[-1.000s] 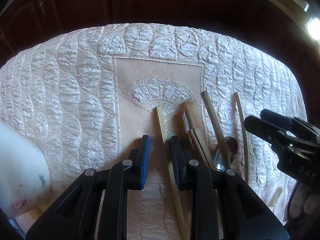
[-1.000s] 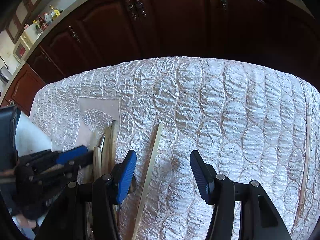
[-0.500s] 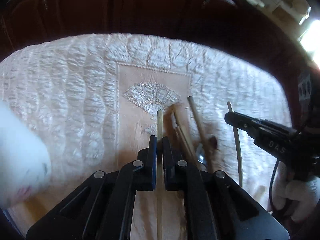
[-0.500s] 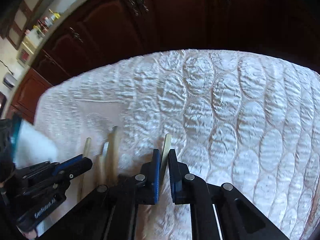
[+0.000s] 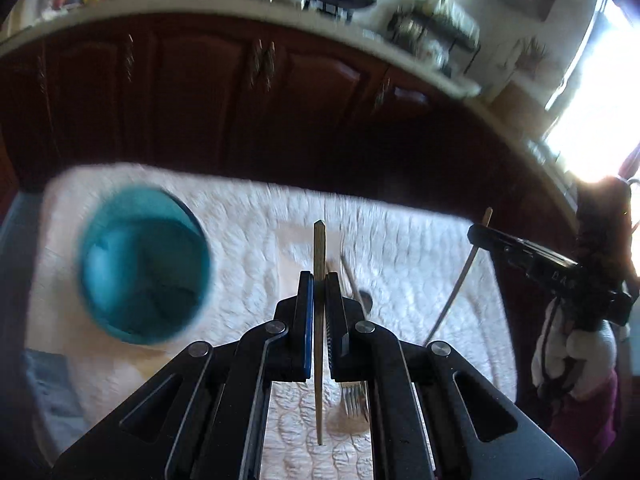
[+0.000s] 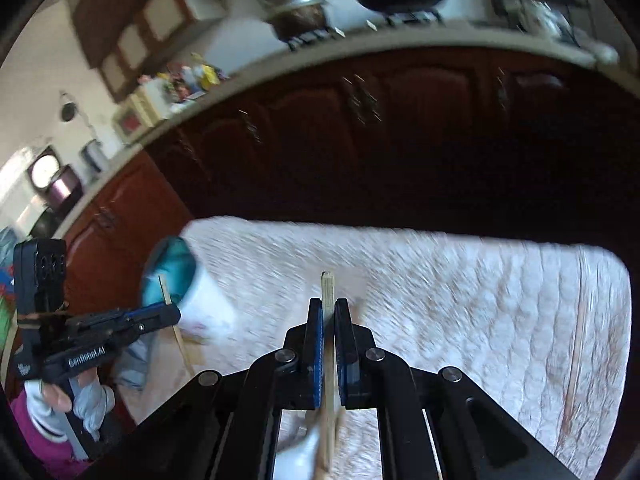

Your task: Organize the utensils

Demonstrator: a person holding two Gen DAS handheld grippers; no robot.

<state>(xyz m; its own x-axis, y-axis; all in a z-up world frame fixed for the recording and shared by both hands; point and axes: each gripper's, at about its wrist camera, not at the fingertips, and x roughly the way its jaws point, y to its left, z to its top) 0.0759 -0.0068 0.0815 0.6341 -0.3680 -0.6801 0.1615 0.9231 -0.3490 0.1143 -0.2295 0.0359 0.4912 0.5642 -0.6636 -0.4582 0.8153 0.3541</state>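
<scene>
The left gripper (image 5: 319, 280) has its jaws closed on a thin wooden stick (image 5: 319, 248), which stands between the blue pads and pokes out past their tips, held above the white quilted cloth (image 5: 248, 232) that covers the counter. To its left stands a cup (image 5: 144, 268), white outside and teal inside, its mouth tilted toward the camera and blurred. A fork (image 5: 354, 400) lies on the cloth just below the jaws, with a spoon (image 5: 365, 298) beside it. The right gripper (image 6: 328, 308) is likewise clamped on a pale wooden stick (image 6: 327, 284) that runs straight up between its pads. Another long stick (image 6: 578, 344) lies on the cloth well off to its right. Dark wooden cabinets (image 5: 224, 92) stand behind the counter.
</scene>
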